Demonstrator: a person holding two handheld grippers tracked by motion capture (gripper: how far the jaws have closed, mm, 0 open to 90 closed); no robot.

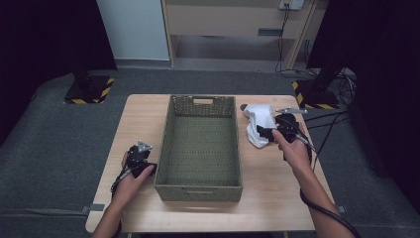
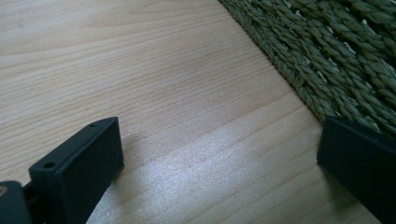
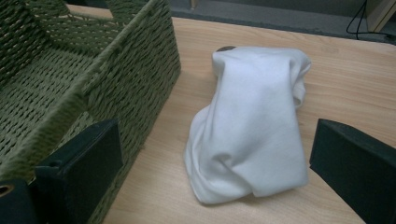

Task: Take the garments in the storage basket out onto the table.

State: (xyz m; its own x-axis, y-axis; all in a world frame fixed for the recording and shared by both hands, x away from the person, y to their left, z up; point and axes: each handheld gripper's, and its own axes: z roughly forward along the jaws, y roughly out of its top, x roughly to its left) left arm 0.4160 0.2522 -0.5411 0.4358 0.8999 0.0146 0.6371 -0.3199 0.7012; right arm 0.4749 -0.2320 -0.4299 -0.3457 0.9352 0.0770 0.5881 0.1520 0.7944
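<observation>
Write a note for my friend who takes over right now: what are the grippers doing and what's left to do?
Left hand-held gripper: open, holds nothing, low over the table beside the green woven basket.
Right hand-held gripper: open, jaws either side of the white cloth, not closed on it.
The cloth lies bunched on the table, right of the basket, apart from it. Something dark peeks out at its far edge; can't tell what.
Done: nothing in the basket yet.
Left: probably close on the cloth, lift it and put it in the basket.
</observation>
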